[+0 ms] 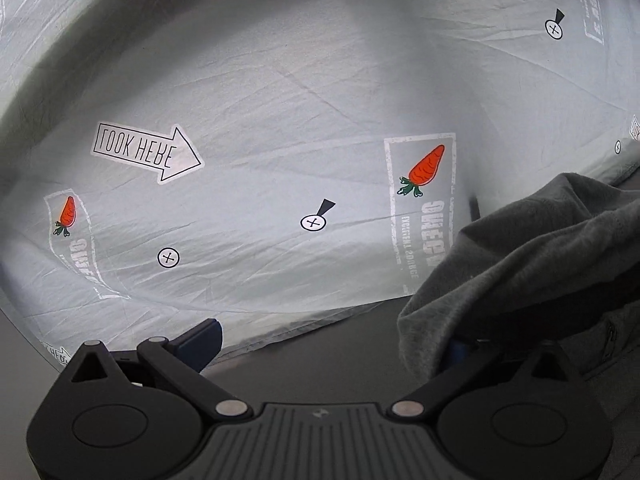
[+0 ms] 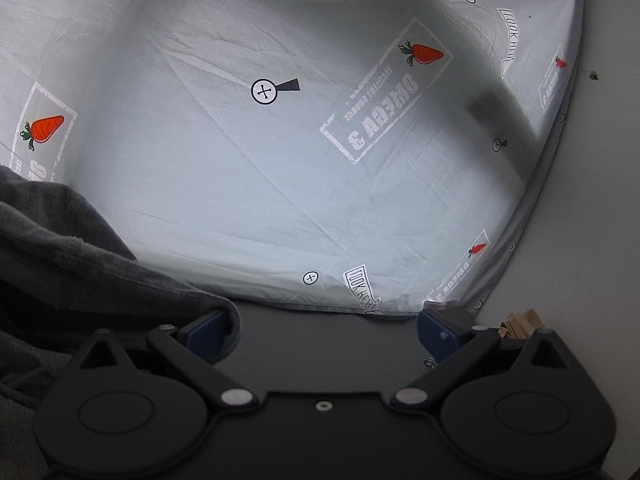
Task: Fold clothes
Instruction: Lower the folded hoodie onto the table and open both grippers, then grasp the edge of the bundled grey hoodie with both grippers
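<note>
A dark grey garment (image 1: pixel 532 264) lies bunched at the lower right of the left wrist view, and its hem drapes over the right finger of my left gripper (image 1: pixel 328 348). That gripper's jaws stand wide open, and only the blue left fingertip (image 1: pixel 202 342) shows bare. In the right wrist view the same grey garment (image 2: pixel 76 256) fills the lower left, its edge curling around the left finger of my right gripper (image 2: pixel 324 334). My right gripper is also wide open, with nothing between its fingers.
A pale printed sheet (image 1: pixel 280 112) with carrots, arrows and cross marks covers the surface ahead; its near edge (image 2: pixel 320 306) ends on a dark tabletop (image 2: pixel 320 344). A white surface (image 2: pixel 600 200) runs along the right, with brown scraps (image 2: pixel 520 326) near the right finger.
</note>
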A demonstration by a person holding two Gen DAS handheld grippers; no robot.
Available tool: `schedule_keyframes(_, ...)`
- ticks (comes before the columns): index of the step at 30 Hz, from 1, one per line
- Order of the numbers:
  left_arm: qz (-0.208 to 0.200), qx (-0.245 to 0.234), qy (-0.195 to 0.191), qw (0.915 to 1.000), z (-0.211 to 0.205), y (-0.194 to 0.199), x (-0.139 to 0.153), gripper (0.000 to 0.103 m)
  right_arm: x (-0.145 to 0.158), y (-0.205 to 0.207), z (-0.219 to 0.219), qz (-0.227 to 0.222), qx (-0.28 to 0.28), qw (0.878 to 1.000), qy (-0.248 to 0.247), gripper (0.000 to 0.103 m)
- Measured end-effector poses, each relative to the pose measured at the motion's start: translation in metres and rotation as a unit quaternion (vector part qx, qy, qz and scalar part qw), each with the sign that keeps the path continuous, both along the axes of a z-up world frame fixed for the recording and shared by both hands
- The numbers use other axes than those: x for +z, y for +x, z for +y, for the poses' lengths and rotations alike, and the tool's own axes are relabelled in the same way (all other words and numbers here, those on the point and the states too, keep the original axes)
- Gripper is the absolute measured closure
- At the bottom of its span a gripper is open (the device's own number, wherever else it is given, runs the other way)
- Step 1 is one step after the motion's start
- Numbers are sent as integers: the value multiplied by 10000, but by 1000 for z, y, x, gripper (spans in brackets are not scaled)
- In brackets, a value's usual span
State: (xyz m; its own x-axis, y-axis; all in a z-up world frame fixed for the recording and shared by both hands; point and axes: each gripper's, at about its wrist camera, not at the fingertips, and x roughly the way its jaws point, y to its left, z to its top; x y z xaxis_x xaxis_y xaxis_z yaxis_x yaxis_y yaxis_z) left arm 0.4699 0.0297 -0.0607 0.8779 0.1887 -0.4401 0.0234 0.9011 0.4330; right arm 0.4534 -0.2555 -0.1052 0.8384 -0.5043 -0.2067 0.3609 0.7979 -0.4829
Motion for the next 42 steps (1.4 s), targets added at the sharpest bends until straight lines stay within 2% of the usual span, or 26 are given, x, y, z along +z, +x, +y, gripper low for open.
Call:
schedule_keyframes(2,17,-145,161,9998,-1,-22,0,0,0,-20,2,22,5,9999,-152,2)
schedule_keyframes(5,140,-325,349,9988,-6,-52,-10,0,-2,-41,-1,106,-45,9999,-67,1)
schedule_keyframes(7,402,-380,416,9976,-7,-66,-27,0,-9,-50,-3,252,-103,9996,5,1)
schedule_keyframes(10,719,-466,732,9936,-11,-80,-57,0,-31,-56,-2,696,-14,9976,23,1)
schedule_keyframes(12,988,-504,752,9910,-10,-83,-73,0,-45,-59,0,1011,69,9948,-5,1)
schedule_keyframes(14,1348,-470,630,9878,-4,-82,-87,0,-59,-62,3,1439,203,9894,-74,1)
schedule_keyframes(16,1622,-503,376,9848,2,-80,-90,0,-68,-67,7,1726,365,9839,-278,2)
schedule_keyframes(19,1621,-685,168,9843,10,-84,-79,0,-63,-80,11,1811,558,9810,-420,2)
schedule_keyframes(26,1573,-984,-446,9816,31,-97,-53,0,-29,-104,0,1800,762,9784,666,2)
schedule_keyframes(29,1626,-800,-670,9812,42,-95,-55,0,-19,-112,0,1762,811,9762,974,2)
schedule_keyframes(32,1889,-528,-981,9757,48,-85,-59,0,-15,-114,0,1682,766,9744,1281,6)
schedule_keyframes(34,1938,-665,-765,9758,39,-84,-63,0,-19,-111,3,1774,727,9724,1328,17)
schedule_keyframes(37,1844,-1058,-247,9768,24,-91,-64,0,-22,-105,13,1831,890,9719,1180,21)
schedule_keyframes(38,1826,-1139,-192,9764,21,-93,-63,0,-22,-103,16,1809,981,9714,1183,21)
schedule_keyframes(40,1863,-1197,-515,9738,26,-93,-58,0,-19,-96,22,1771,1207,9685,1269,22)
schedule_keyframes(42,1932,-1250,-1277,9647,39,-89,-51,0,-19,-84,28,1804,1359,9655,1294,27)
